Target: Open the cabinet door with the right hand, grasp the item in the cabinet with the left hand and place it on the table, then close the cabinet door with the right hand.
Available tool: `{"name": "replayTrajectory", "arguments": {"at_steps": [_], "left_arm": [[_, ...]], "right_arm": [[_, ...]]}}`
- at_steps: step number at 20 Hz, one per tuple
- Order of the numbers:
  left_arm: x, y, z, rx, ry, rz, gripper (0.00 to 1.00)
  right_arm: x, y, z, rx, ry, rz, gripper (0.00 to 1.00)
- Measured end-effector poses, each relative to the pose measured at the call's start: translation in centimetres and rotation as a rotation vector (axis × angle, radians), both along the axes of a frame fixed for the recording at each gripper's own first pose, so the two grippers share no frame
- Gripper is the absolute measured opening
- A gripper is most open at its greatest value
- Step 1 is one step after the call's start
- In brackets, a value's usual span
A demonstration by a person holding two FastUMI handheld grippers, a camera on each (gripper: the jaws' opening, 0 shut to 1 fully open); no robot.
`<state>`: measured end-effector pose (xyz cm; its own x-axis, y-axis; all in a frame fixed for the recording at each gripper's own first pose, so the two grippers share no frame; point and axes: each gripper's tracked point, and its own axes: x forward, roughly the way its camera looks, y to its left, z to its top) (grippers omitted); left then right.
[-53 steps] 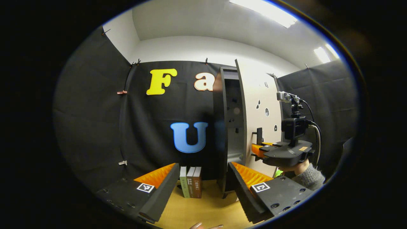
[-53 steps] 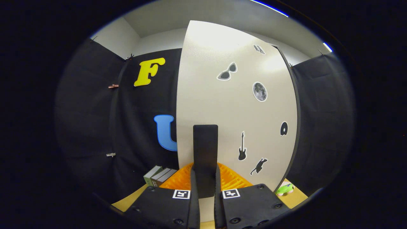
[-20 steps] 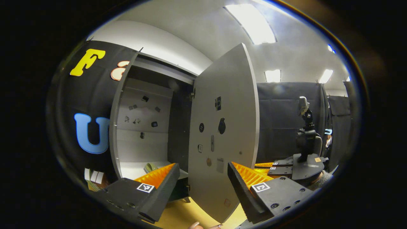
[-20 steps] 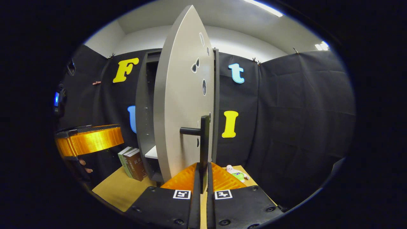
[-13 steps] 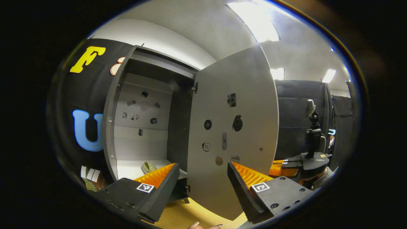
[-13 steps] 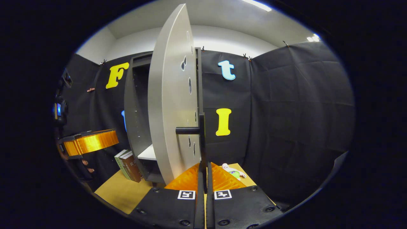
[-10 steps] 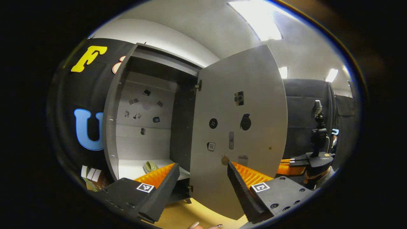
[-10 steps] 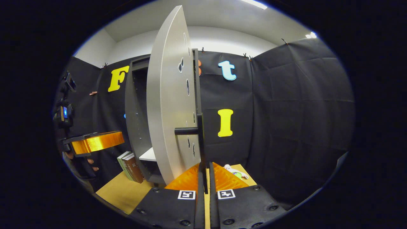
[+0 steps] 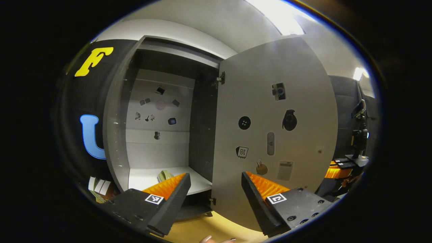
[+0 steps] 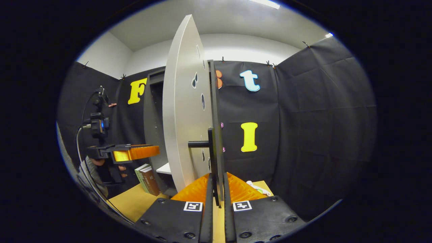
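The grey cabinet (image 9: 114, 135) stands open, and a small pale green item (image 9: 164, 175) lies on its white shelf (image 9: 145, 175). My left gripper (image 9: 216, 192) is open in front of the opening, a short way from the item. The door (image 9: 276, 135) is swung out to the right, its inner face with stickers toward me. In the right gripper view the door (image 10: 184, 118) is seen edge-on, and my right gripper (image 10: 217, 192) is shut on the black door handle (image 10: 212, 152). The left gripper (image 10: 135, 153) hangs at the left there, beside the cabinet (image 10: 153, 128).
Several books (image 10: 146, 180) stand on the wooden table (image 10: 131, 202) left of the cabinet. A small green and white toy (image 10: 258, 189) lies on the table behind the door. Black cloth walls close the booth. A person's fingertips (image 9: 216, 239) show at the bottom edge.
The door has swung wider open with my right gripper still shut on its handle. My left gripper has come closer to the cabinet opening, so the shelf and item show larger.
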<state>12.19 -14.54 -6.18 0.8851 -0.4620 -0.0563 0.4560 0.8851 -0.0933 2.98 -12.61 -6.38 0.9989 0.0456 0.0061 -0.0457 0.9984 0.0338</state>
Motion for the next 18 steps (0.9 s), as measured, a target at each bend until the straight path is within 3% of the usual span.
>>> {"name": "replayTrajectory", "arguments": {"at_steps": [4, 6, 10, 11, 14, 18], "left_arm": [[3.0, 0.3, -0.9, -0.028, 0.024, 0.014, 0.95], [5.9, 1.8, -1.5, -0.016, 0.042, 0.067, 0.95], [12.2, 4.9, -4.3, 0.009, 0.146, 0.18, 0.96], [13.6, 5.6, -5.3, 0.023, 0.182, 0.201, 0.95], [17.4, 6.0, -7.4, 0.037, 0.245, 0.237, 0.93], [23.1, 6.6, -10.3, 0.136, 0.295, 0.294, 0.89]], "right_arm": [[-1.3, 0.4, 0.8, -0.02, -0.022, 0.004, 0.18], [-2.4, -2.0, 1.9, -0.058, -0.074, -0.073, 0.14], [-3.4, -9.3, 3.0, -0.106, -0.158, -0.305, 0.58], [-3.4, -11.5, 2.8, -0.133, -0.156, -0.388, 0.59], [-3.3, -15.4, 2.9, -0.189, -0.15, -0.521, 0.97], [-1.8, -18.4, 1.5, -0.212, -0.102, -0.57, 0.98]]}}
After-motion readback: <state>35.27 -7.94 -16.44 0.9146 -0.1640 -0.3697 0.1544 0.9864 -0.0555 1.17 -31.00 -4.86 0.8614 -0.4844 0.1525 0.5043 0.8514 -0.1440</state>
